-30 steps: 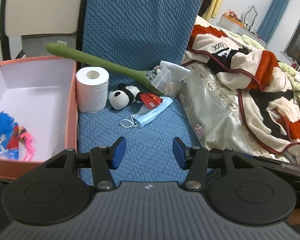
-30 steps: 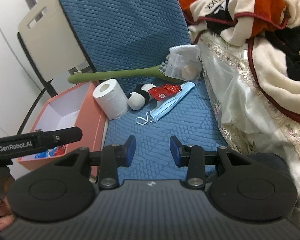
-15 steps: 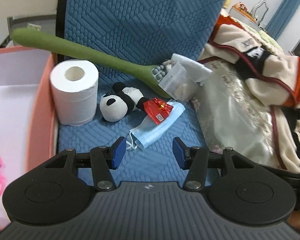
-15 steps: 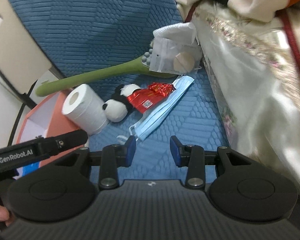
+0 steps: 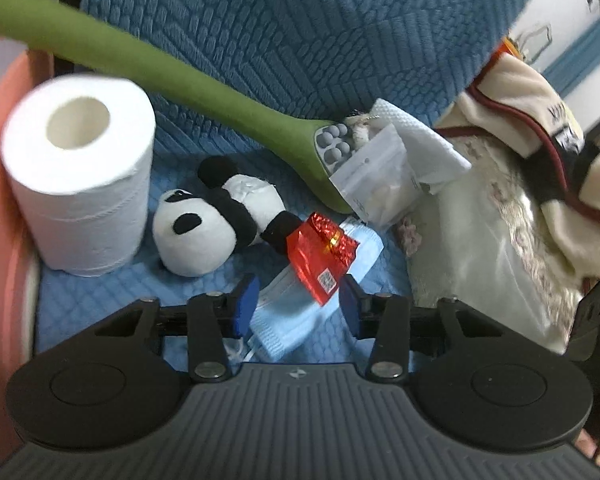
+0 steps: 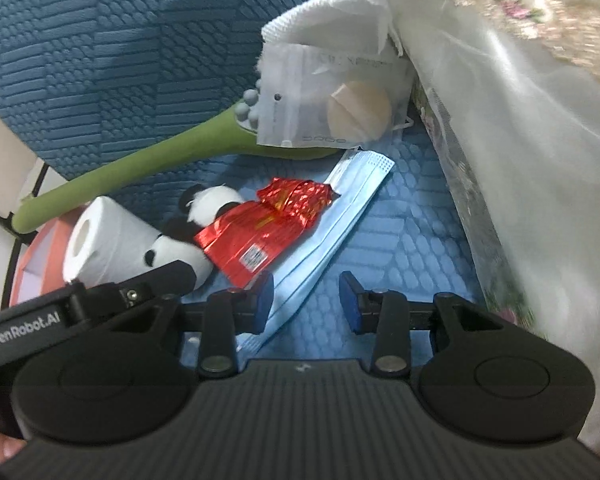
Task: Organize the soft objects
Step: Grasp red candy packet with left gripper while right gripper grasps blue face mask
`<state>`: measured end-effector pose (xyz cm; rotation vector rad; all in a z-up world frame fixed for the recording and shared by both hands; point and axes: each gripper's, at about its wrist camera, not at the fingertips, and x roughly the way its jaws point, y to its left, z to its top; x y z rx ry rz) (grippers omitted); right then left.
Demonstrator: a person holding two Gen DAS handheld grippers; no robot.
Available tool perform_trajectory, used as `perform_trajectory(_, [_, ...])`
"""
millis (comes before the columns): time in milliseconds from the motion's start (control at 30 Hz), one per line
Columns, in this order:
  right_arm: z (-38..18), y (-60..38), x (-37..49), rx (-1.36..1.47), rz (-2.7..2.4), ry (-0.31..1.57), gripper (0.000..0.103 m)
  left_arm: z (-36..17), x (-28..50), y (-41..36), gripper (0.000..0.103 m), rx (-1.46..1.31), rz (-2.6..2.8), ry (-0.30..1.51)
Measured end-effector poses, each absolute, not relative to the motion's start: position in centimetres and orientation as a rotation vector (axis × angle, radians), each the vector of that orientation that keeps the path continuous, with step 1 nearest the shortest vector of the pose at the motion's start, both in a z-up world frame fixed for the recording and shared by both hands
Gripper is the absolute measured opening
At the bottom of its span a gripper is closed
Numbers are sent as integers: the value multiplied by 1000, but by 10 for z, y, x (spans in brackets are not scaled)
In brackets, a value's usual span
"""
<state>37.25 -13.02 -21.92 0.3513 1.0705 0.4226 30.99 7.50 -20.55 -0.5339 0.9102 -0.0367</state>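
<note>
Here we held the left gripper [image 5: 298, 302] over the blue face mask [image 5: 296, 312], its jaws closing with the mask and the red foil packet [image 5: 320, 256] between them, pads not yet pressing. Our right gripper [image 6: 306, 300] stood parted, gripping nothing, above the same mask on the blue cushion [image 6: 400, 240], near the panda plush [image 5: 216, 228].

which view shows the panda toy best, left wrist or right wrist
The left wrist view. There the panda toy lies in full sight beside the toilet roll, face and body both clear. In the right wrist view the panda toy is partly hidden by the red foil packet and the left gripper's black body.
</note>
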Motion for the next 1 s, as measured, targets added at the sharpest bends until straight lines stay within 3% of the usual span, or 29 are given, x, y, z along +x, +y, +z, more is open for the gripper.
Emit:
perform_trajectory(167, [-232,-127,383,364,434,1085,38,-222,325,82,48,-610,-40,922])
perform_trajectory(433, [-247,-122,391,398,455,1102,36,-240,344,83,32,-639,-50,936])
perform_trajectory(533, [-249,-123,392,404,458,1098,31,-242,348,82,27,-645,-55,935])
perform_trajectory(633, [-251,-124,393,401,453,1096,17,-243,350,79,11,-635,-53,946])
perform_trajectory(700, [-249,-124,392,390,456,1088,11,-241,349,77,7,-621,-51,948])
perform_trajectory(1000, [-224,-130,376,284,436,1041,6,-211,329,76,0,-589,-34,922])
